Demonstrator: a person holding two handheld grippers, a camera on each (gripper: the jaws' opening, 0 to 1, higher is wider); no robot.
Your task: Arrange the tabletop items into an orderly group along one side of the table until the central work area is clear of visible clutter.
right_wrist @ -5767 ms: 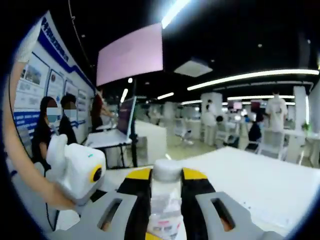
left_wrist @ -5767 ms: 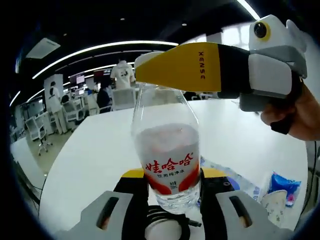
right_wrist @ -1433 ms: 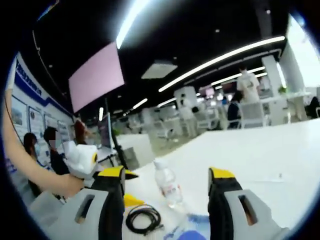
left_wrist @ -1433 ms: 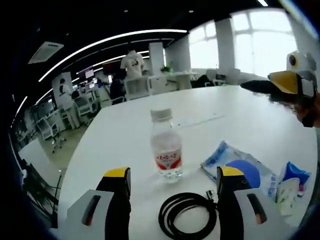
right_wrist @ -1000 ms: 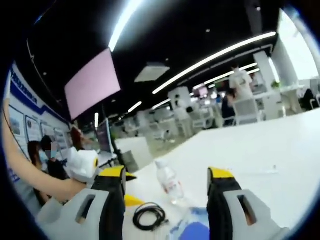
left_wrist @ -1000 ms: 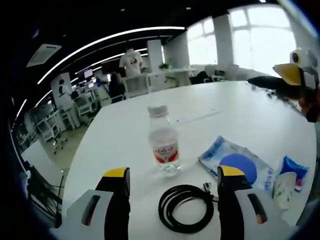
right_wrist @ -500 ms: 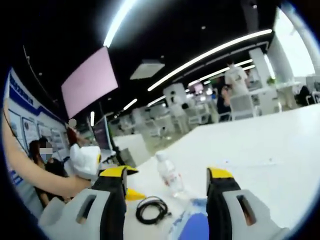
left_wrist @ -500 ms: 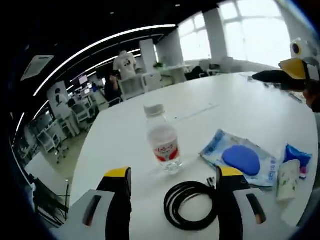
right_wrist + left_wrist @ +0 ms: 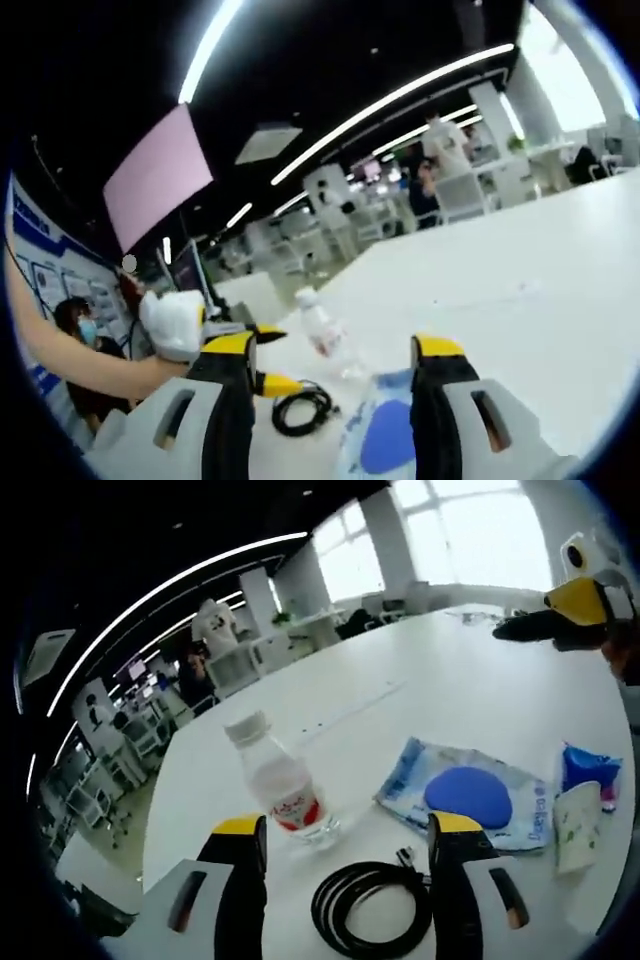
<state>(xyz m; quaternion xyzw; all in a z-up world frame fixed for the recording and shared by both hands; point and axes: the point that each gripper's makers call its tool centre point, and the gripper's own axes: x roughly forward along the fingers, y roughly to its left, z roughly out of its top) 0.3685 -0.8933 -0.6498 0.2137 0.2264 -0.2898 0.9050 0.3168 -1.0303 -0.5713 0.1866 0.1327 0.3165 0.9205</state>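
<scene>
On white table (image 9: 420, 690): clear bottle (image 9: 280, 785), red label, white cap, upright; left tool (image 9: 345, 830) apart; right tool (image 9: 330, 350) apart

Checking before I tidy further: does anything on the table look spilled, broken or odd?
Nothing looks spilled or broken. The water bottle has its cap on, the black cable lies coiled, and the blue-and-white packet lies flat on the white table.

Bottle (image 9: 283, 795), coiled cable (image 9: 372, 910) and blue packet (image 9: 468, 795) are crowding the near table (image 9: 420, 700); beyond them, bare surface is lying open.
</scene>
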